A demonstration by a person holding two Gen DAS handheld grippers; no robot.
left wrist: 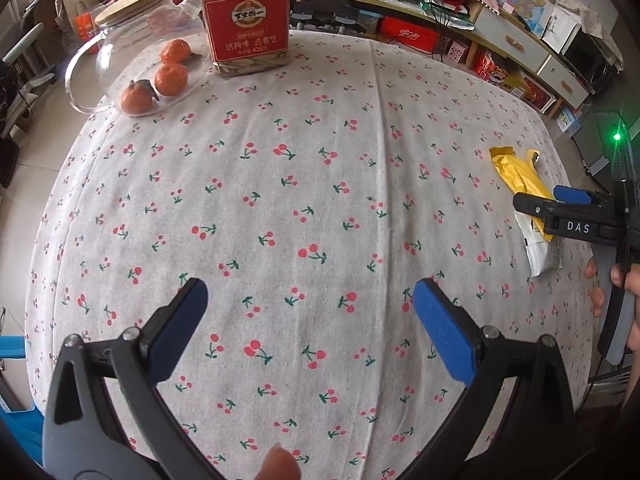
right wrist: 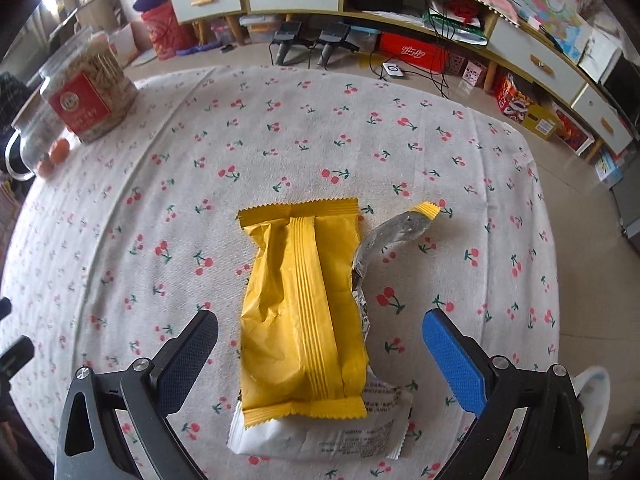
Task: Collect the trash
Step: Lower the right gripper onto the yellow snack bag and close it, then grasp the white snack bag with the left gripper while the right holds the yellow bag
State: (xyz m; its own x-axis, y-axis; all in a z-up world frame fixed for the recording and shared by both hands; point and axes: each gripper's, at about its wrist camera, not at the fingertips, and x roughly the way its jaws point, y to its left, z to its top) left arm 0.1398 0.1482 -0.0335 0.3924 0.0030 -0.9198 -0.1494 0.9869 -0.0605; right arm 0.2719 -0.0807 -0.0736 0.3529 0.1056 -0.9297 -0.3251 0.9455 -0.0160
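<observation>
Right wrist view: yellow wrapper (right wrist: 302,308) between wide-spread fingers of right hand-held gripper (right wrist: 320,360), untouched.

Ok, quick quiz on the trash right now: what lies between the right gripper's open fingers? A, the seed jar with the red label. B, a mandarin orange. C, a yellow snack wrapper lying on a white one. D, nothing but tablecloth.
C: in the right wrist view the right gripper stands open around the yellow wrapper, which overlaps a white wrapper on the tablecloth, neither pad touching it yet.
</observation>
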